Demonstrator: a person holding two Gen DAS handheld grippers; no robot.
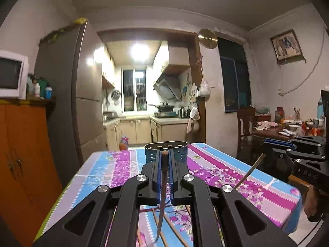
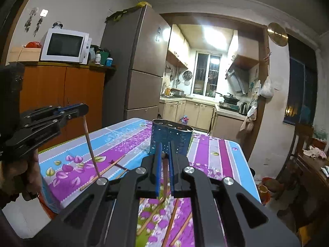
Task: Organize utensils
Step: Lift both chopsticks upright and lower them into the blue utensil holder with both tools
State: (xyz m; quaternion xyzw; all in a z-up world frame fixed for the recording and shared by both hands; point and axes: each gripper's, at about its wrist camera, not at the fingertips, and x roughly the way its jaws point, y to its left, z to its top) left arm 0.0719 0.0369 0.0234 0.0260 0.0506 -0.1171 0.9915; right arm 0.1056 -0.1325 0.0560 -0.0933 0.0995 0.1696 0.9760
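My left gripper (image 1: 164, 164) is closed down on one wooden chopstick (image 1: 162, 195), which stands nearly upright between the blue pads, its thick end poking up just above them and its thin end hanging down toward the tablecloth (image 1: 257, 185). My right gripper (image 2: 164, 160) likewise has its fingers pinched around a second chopstick (image 2: 165, 177), the stick running down between the pads toward the cloth. Seen from the right wrist, the left gripper (image 2: 82, 109) is off beyond the table's left edge, with its stick (image 2: 91, 148) slanting down so the tip sits over the cloth. From the left wrist, the right gripper (image 1: 267, 143) is out past the right edge, its stick (image 1: 249, 171) angled down toward the table.

The blue perforated utensil holder (image 2: 170, 138) stands upright near the far edge of the table, roughly midway along it. Several loose chopsticks (image 2: 102, 171) lie flat on the cloth nearer my edge, some crossing one another, well apart from the holder
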